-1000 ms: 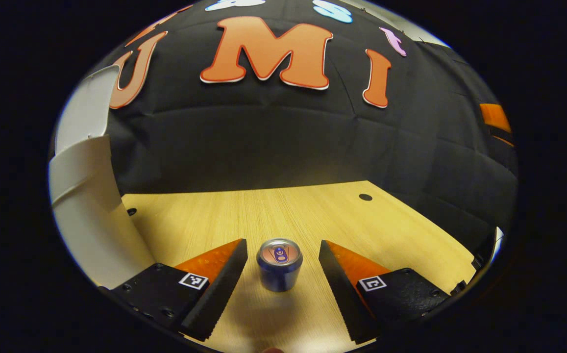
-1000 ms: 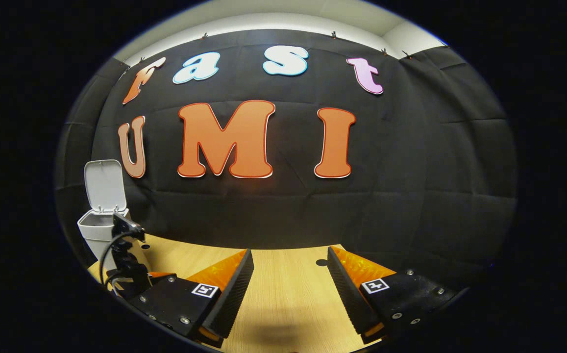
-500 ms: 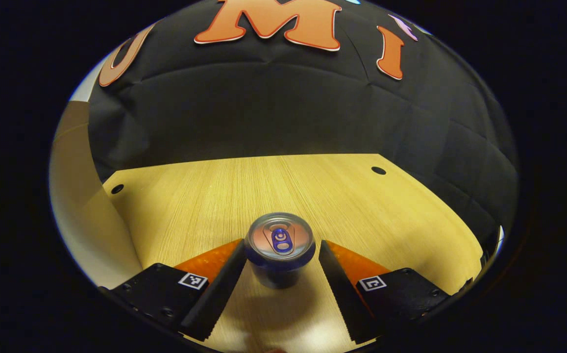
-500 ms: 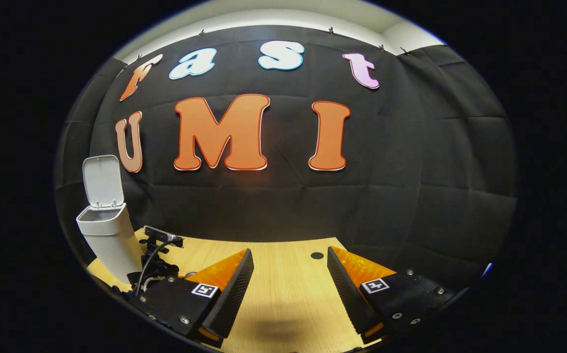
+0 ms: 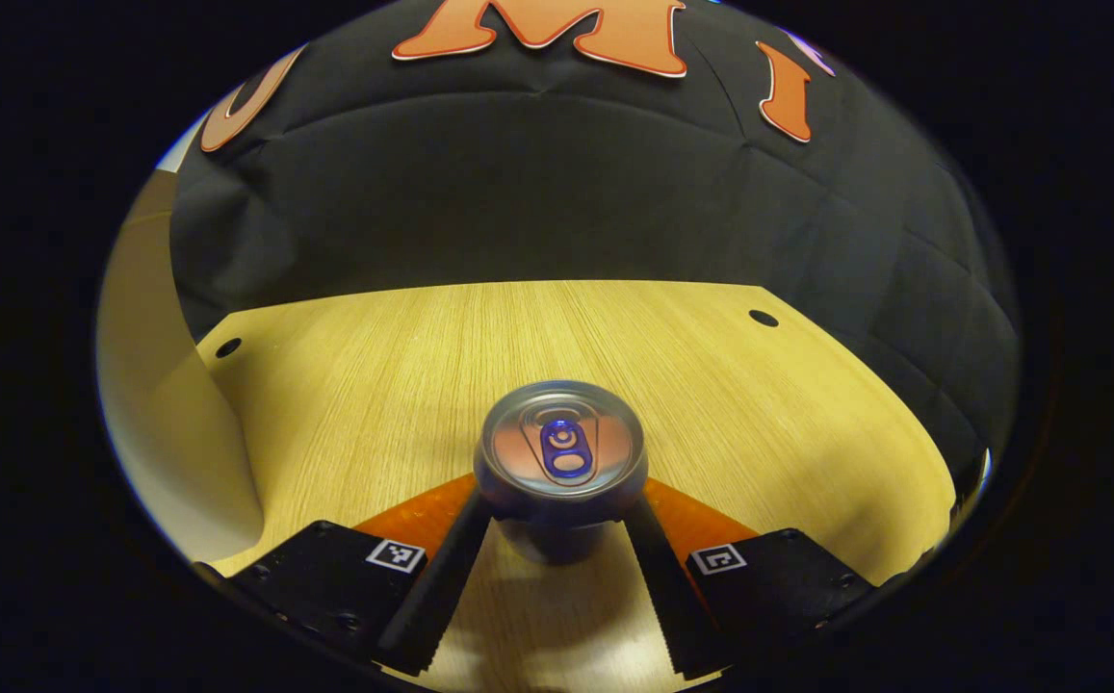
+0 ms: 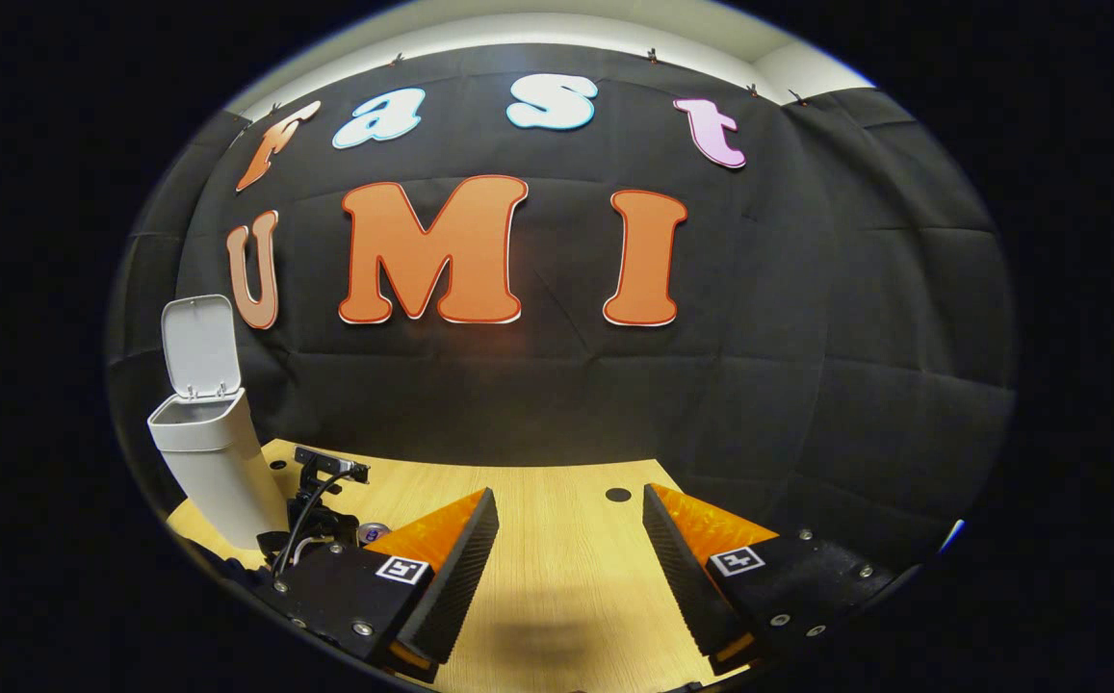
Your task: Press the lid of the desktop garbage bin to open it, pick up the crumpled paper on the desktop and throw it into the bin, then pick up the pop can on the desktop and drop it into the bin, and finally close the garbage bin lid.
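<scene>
Now the can [image 5: 561, 452] is being squeezed by the left gripper [image 5: 557, 539] on the table [image 5: 374, 385]. Meanwhile the right gripper [image 6: 571, 549] is being held wide open.

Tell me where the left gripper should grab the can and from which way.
Grip the can across its round side wall, below the top rim, coming in level from the near side. It stands upright on the table, and the left gripper already has a finger on each side.
</scene>
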`<state>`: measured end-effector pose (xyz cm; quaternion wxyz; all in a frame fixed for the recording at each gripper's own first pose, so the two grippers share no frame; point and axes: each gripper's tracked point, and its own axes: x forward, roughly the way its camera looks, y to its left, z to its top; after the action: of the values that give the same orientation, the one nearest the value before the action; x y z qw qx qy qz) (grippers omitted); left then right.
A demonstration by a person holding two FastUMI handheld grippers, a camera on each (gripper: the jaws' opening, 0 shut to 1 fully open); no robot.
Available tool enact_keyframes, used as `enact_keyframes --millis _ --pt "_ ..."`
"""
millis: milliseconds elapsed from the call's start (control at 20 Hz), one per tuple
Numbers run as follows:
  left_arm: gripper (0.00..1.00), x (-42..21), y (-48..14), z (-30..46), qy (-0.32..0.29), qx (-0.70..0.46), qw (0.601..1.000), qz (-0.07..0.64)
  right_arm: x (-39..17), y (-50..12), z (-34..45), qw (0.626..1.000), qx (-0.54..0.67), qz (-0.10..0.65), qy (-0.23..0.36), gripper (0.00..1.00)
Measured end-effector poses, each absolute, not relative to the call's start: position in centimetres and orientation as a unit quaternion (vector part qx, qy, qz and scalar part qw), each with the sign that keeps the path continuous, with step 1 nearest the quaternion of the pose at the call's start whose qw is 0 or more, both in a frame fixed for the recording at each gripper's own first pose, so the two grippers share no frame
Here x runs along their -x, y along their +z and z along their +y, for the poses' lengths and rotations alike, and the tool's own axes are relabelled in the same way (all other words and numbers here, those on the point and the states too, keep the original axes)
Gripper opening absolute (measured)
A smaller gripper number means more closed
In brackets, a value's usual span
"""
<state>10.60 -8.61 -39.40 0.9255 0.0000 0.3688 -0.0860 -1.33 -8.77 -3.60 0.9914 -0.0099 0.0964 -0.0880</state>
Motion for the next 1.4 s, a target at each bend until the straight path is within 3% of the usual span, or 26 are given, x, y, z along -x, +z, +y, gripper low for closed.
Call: enact_keyframes --millis 550,850,1400 --pt "0.82 -9.4 -28.7 -6.5 -0.088 -0.017 0.959 0.269 -1.2 -4.2 -5.9 0.995 -0.008 0.091 -0.048 0.91" --pt "0.81 -7.4 -19.6 -5.0 -0.087 -0.007 0.978 0.19 -2.3 -4.4 -4.9 0.996 -0.012 0.089 -0.026 0.91" --pt "0.8 -2.8 -8.8 -0.5 -0.04 0.01 0.992 0.121 -4.4 -5.1 -2.8 0.996 -0.013 0.092 0.01 0.92"
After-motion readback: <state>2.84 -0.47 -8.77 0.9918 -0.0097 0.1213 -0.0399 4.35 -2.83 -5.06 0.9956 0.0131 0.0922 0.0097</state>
